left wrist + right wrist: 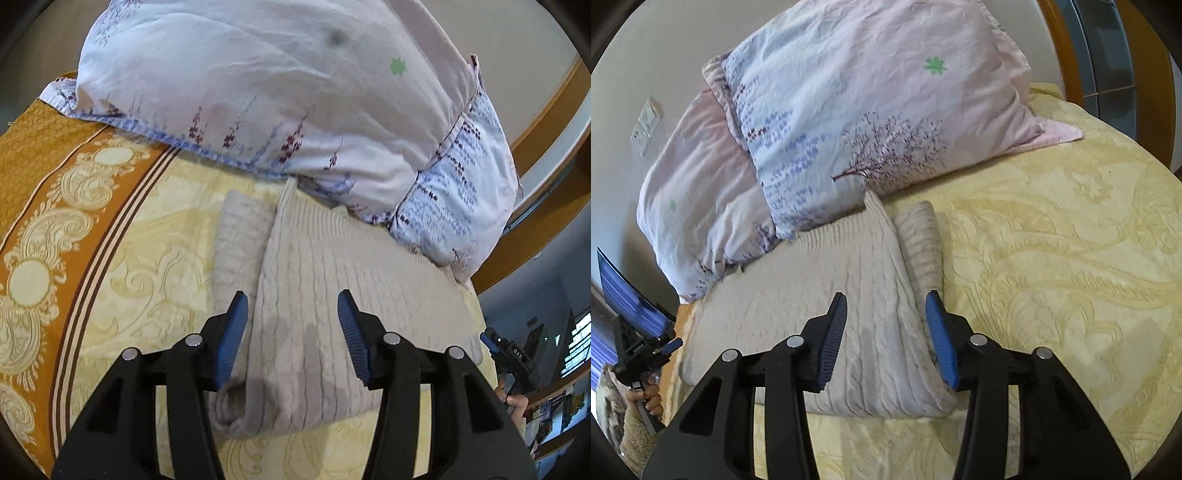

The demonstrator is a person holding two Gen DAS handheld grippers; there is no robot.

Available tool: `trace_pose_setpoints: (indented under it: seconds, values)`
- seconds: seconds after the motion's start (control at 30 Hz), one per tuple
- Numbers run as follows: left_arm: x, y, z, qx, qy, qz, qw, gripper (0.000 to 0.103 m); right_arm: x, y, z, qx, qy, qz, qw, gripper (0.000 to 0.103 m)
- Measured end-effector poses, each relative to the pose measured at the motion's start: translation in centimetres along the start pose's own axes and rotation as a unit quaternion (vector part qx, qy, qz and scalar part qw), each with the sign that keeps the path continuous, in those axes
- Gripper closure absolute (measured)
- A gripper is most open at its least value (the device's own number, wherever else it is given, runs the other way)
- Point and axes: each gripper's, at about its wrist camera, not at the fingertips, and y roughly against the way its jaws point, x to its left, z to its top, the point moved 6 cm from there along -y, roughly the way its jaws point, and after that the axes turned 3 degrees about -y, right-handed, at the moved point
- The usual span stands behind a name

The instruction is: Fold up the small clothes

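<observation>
A beige cable-knit garment (314, 295) lies folded on the yellow patterned bedspread (147, 266), its far end against the pillows. My left gripper (291, 306) is open and empty, its blue pads above the garment's near left part. In the right wrist view the same garment (831, 291) lies flat, with a folded part (921, 243) along its right side. My right gripper (886, 306) is open and empty, above the garment's near right edge. The left gripper (670, 345) also shows at the far left of the right wrist view, and the right gripper (489, 341) at the far right of the left wrist view.
Two floral pillows (277, 92) (868, 110) lean against the wall behind the garment. An orange ornamental border (55, 206) runs along the bedspread's left side. A wooden frame (1145, 55) stands at the right. A wall socket (646, 125) is at the left.
</observation>
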Motion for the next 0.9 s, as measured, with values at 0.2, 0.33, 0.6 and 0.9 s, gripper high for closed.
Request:
trace_pose_setpoints:
  seconds: [0.2,0.33,0.6,0.9]
  values:
    - [0.3,-0.9,-1.4,0.017,-0.006,0.012,0.9998,0.055,-0.5,-1.0,-0.7,0.014,0.008,-0.014,1.000,0.056]
    - [0.2,-1.5,-1.9,0.025,-0.011,0.015,0.9995,0.061,-0.1,-1.5,-1.3,0.026,0.023,-0.011,0.999,0.068]
    - [0.8,-1.8,-2.4,0.036,0.004,0.012,0.9993,0.088,0.0,-1.1,-1.4,0.015,0.035,-0.010,0.999,0.092]
    - [0.3,-0.4,-2.4,0.024,-0.009,0.001,0.9997,0.096,1.1,1.3,-1.3,-0.017,0.046,-0.006,0.999,0.095]
